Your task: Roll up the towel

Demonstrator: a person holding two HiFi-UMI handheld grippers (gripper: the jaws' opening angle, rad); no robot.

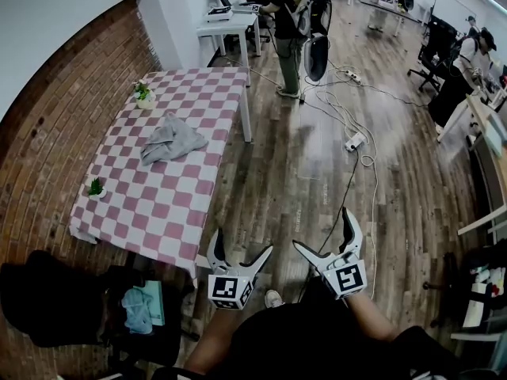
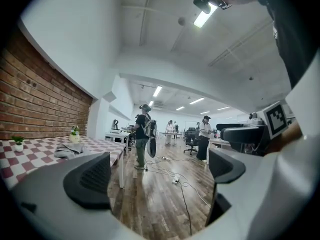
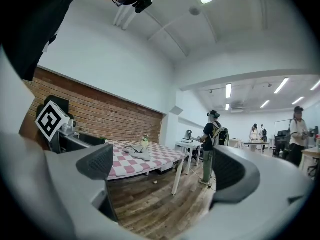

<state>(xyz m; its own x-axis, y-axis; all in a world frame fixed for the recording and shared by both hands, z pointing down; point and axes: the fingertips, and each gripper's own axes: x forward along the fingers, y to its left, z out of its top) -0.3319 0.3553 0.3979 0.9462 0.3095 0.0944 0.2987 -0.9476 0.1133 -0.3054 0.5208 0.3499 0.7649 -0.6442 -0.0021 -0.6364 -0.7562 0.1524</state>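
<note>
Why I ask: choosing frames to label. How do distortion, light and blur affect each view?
Head view: fisheye bows the brick wall, dim overall, towel sharp. Left gripper view: black corners, ceiling light glares, towel tiny at left. Right gripper view: black corners too, bright ceiling strips, towel small but clear.

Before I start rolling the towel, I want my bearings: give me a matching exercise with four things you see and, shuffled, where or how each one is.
Things:
1. grey crumpled towel
2. white plastic power strip
3. teal crumpled cloth
4. left hand-held gripper

Places or states:
A. on the wooden floor
B. jaws apart, nothing between them
C. on the pink-and-white checkered table
D. on the dark chair

Pairs: 1-C, 2-A, 3-D, 4-B
</note>
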